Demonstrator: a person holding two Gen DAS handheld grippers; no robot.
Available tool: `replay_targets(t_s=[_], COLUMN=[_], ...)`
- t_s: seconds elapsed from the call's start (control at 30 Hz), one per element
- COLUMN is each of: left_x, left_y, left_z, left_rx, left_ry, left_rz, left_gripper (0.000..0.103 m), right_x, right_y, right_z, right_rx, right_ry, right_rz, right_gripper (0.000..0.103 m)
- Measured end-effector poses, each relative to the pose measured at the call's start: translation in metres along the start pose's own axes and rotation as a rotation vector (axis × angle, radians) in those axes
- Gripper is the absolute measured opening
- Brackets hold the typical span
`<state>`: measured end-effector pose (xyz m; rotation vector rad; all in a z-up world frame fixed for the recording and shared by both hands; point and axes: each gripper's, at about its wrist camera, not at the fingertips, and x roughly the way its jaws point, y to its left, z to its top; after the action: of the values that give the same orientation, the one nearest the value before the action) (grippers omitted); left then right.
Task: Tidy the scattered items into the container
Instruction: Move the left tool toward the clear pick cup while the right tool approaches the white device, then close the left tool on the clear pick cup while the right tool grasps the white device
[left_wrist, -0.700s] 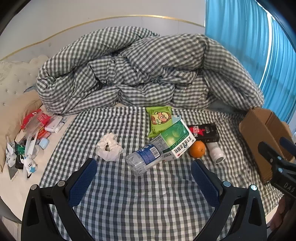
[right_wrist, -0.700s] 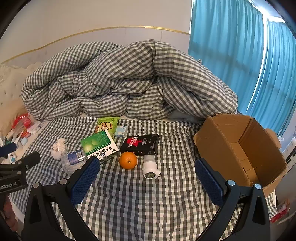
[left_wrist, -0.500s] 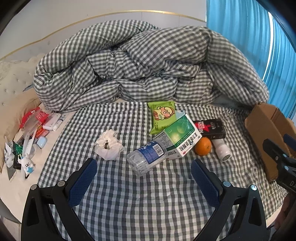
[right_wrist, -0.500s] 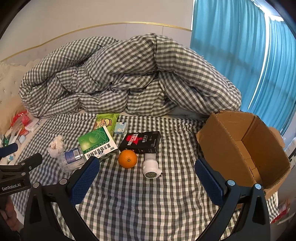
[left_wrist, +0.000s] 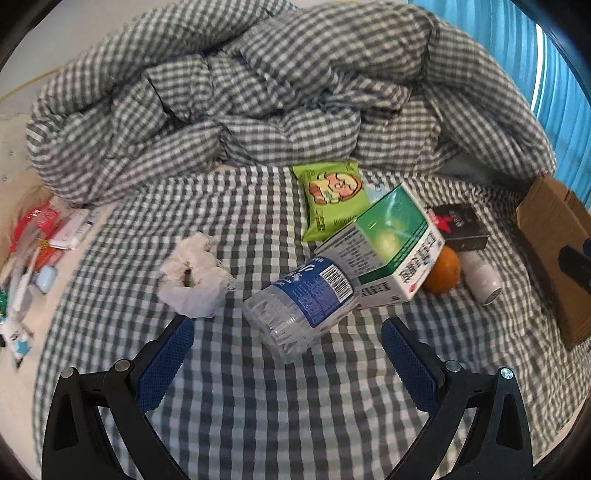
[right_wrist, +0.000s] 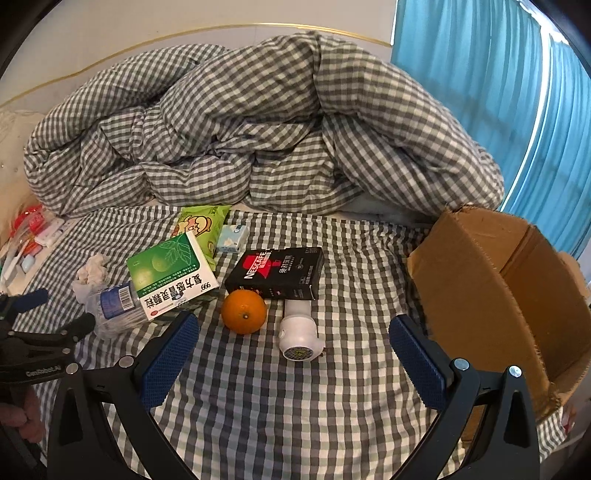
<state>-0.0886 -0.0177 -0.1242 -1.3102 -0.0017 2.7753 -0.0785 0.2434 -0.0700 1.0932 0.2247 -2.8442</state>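
Cardboard box (right_wrist: 495, 295) at the bed's right edge is seen holding nothing yet, while the bottle (left_wrist: 301, 301), green carton (right_wrist: 171, 275), orange (right_wrist: 243, 311) and black box (right_wrist: 275, 273) lie untouched on the checked sheet, both grippers' jaws spread wide and empty.

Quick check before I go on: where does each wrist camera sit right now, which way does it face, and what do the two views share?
Left wrist: on the left gripper, low over the bed, facing the water bottle and tissue; its own open fingers show.
Right wrist: on the right gripper, facing the orange and white bottle, cardboard box to its right; its open fingers and the left gripper show.
Shared: bottle, green box, orange, cardboard box, duvet.
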Motion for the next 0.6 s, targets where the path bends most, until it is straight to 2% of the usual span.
replay_targets(t_s=[0.17, 0.23, 0.37, 0.43, 0.53, 0.6], left_x=[0.033, 0.046, 0.065, 0.072, 0.079, 0.081], left_y=[-0.002, -0.005, -0.009, -0.005, 0.000, -0.004], left_z=[0.001, -0.001, -0.001, 0.000, -0.001, -0.005], left_rx=[0.021, 0.063, 0.187, 0.209, 0.216, 0.255], left_ry=[0.046, 0.082, 0.151, 0.174, 0.201, 0.201], left_rz=[-0.041, -0.068, -0.093, -0.105, -0.126, -0.117], left_gripper=[0.103, 0.095, 0.091, 0.073, 0.057, 0.053], right_x=[0.015, 0.019, 0.022, 0.023, 0.027, 0.029], right_y=[0.001, 0.001, 0.003, 0.005, 0.007, 0.009], right_z=[0.001, 0.001, -0.001, -0.002, -0.002, -0.003], right_rx=[-0.001, -0.001, -0.017, -0.022, -0.016, -0.015], right_ry=[0.012, 0.017, 0.017, 0.015, 0.023, 0.031], right_rz=[-0.002, 0.002, -0.005, -0.012, -0.009, -0.009], right_gripper=[0.103, 0.103, 0.103, 0.103, 0.103, 0.103])
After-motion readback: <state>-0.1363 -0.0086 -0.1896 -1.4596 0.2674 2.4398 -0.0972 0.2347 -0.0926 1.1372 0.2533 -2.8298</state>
